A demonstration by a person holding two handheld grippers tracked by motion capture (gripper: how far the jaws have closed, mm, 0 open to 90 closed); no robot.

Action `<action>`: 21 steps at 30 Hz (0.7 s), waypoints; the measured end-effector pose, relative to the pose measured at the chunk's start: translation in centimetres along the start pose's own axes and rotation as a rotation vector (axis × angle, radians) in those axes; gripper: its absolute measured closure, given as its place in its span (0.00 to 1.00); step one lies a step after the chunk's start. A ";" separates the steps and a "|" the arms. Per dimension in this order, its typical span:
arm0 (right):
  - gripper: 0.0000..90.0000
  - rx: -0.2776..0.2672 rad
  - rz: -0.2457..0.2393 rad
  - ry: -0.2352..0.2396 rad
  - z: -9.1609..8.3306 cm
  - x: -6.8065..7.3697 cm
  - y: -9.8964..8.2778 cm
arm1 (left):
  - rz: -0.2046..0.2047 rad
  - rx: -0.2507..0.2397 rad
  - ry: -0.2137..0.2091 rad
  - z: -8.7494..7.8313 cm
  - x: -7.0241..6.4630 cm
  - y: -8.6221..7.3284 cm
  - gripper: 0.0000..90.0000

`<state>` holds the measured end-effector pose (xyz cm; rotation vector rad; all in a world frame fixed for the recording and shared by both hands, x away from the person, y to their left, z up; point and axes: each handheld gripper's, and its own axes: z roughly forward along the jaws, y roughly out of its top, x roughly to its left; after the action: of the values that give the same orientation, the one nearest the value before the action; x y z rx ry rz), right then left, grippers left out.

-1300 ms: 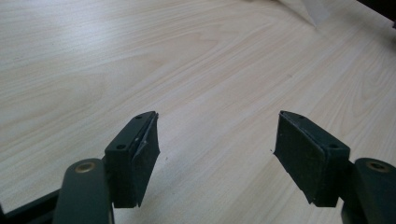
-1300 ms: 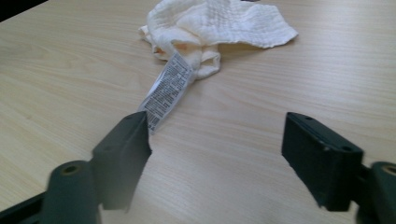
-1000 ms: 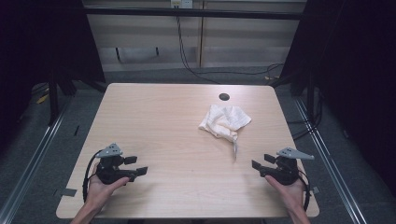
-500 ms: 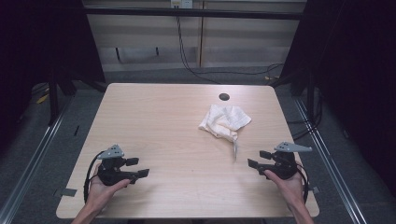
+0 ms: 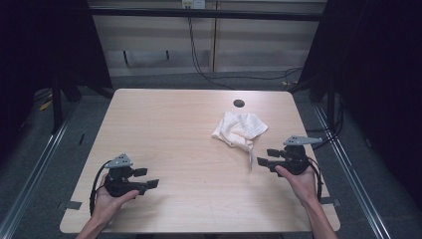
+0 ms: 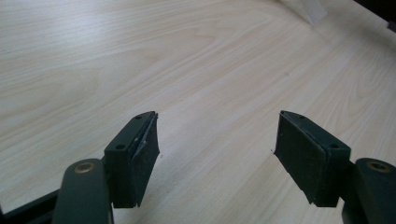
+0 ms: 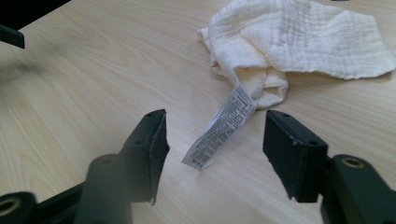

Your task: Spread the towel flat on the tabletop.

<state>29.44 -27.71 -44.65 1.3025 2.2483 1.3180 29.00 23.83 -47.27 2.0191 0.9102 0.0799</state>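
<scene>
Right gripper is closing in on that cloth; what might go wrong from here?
The right gripper, its jaws just closing a little, lines up with the care label, not the white cloth. Pinching only that label may drag or tear it. The crumpled cloth could also slide across the smooth table when nudged.

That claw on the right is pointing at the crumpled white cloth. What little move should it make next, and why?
Probably ease the right claw forward to the white cloth. Its jaws stand apart with only the cloth's printed label lying between them, unpinched, and the bunched cloth lies just beyond.
</scene>
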 end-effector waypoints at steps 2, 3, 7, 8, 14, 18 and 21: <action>0.42 -0.002 -0.007 0.007 0.3 -0.2 0.4 | -0.009 -0.013 0.004 -0.2 0.3 0.0 0.33; 0.42 0.001 -0.008 0.013 0.5 -0.3 0.6 | -0.007 -0.012 0.005 -0.3 0.3 0.0 0.33; 0.45 0.017 -0.023 0.009 1.5 -0.7 1.4 | 0.004 -0.011 -0.001 -0.3 0.2 -0.1 0.33; 0.45 0.017 -0.023 0.009 1.5 -0.7 1.4 | 0.004 -0.011 -0.001 -0.3 0.2 -0.1 0.33; 0.45 0.045 -0.019 0.030 4.2 -0.9 1.5 | 0.011 -0.006 -0.002 -0.3 0.0 -0.1 0.33; 0.44 0.043 -0.032 0.015 4.8 -1.6 2.6 | 0.017 -0.010 0.005 -0.3 0.0 -0.1 0.33; 0.39 0.069 -0.046 -0.006 5.5 -2.1 3.8 | 0.013 -0.006 0.005 -0.2 0.0 -0.1 0.33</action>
<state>35.99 -25.40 -45.26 1.2667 2.3244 1.2295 28.88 24.04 -47.19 2.0199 0.8996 0.0947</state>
